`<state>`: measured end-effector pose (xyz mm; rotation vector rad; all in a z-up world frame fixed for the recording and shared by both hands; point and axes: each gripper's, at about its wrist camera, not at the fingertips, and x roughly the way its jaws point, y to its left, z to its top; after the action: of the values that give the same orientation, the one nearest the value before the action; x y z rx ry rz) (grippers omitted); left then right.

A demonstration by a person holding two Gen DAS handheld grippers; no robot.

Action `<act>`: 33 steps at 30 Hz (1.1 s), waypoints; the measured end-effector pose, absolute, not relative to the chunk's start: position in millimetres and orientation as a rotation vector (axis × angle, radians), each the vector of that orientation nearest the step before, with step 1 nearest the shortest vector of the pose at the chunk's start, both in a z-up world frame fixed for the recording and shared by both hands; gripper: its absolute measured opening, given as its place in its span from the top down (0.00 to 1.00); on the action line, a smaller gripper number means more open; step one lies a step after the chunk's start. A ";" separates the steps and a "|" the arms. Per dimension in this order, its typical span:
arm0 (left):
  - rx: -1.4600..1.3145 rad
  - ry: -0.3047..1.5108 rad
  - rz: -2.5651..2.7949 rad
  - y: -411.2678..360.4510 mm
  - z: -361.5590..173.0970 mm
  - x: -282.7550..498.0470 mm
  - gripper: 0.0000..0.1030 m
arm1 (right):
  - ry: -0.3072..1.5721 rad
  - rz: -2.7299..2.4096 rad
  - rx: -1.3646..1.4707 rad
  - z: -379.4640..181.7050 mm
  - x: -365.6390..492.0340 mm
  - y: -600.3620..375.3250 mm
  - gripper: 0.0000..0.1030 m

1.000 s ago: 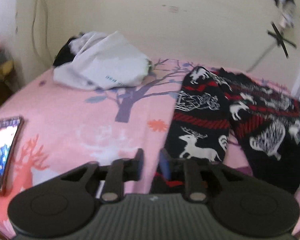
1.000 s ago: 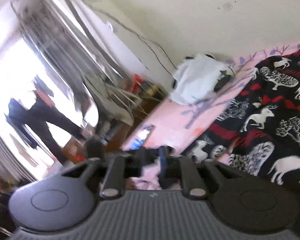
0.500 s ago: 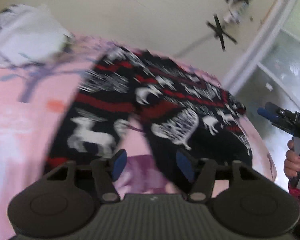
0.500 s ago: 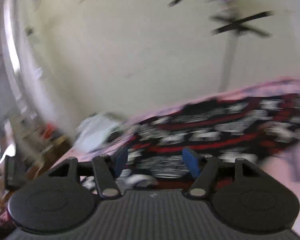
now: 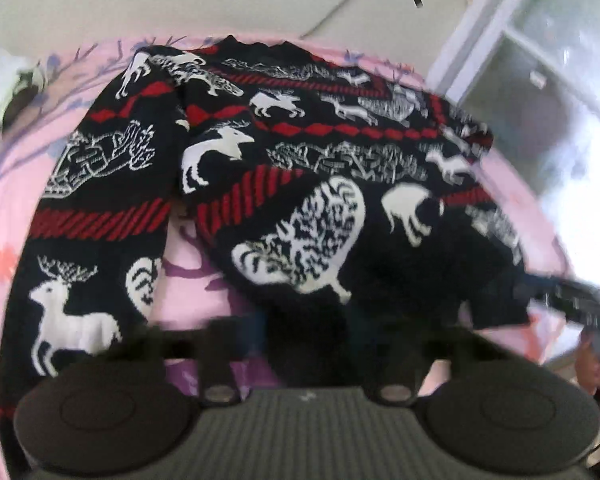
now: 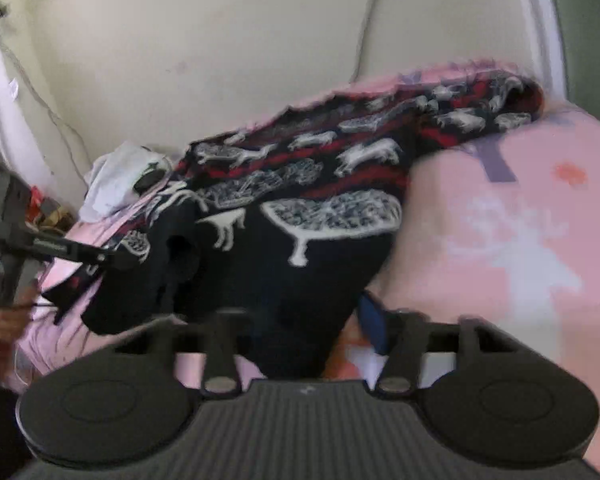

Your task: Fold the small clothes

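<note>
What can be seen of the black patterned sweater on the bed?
The sweater is a black knit, apparently soft and thick, with white deer and tree figures and red zigzag and hatched bands. It lies spread and rumpled on the pink printed bedsheet, one sleeve running down the left side in the left wrist view. Its black hem is nearest both cameras: the left gripper and right gripper each have hem fabric between their closing jaws.
</note>
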<state>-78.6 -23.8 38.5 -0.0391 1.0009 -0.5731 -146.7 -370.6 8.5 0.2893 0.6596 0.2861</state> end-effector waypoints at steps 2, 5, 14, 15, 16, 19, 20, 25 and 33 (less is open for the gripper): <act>-0.067 1.021 -0.590 -16.5 41.5 -81.8 0.92 | 0.680 0.277 0.263 14.0 -140.6 -363.1 0.95; -0.099 0.973 -0.596 17.3 65.5 -100.4 0.92 | 0.600 0.249 0.258 49.3 -152.9 -380.1 0.96; -0.159 1.072 -0.468 62.4 41.1 -118.6 0.93 | 0.803 0.214 0.103 41.9 -157.8 -378.0 0.94; -0.160 1.076 -0.454 63.4 35.5 -118.2 0.92 | 0.818 0.200 0.104 34.0 -156.6 -378.7 0.92; -0.166 1.050 -0.451 65.2 36.9 -120.4 0.87 | 0.815 0.203 0.136 29.3 -156.0 -383.4 0.90; -0.154 0.993 -0.447 68.9 50.2 -125.0 0.81 | 0.754 0.207 0.247 39.2 -156.7 -402.9 0.61; -0.149 0.965 -0.440 70.8 56.6 -125.6 0.79 | 0.718 0.203 0.251 46.4 -156.6 -405.4 0.56; -0.155 0.806 -0.433 65.8 97.5 -115.0 0.72 | 0.593 0.236 0.251 82.3 -136.5 -396.9 0.55; -0.131 0.815 -0.554 9.1 84.3 -78.6 0.63 | 0.683 0.445 0.197 59.2 -103.7 -320.3 0.56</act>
<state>-78.6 9.1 84.3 -0.1311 0.8153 -0.5540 -103.7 -320.3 59.2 0.1971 0.6831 0.4449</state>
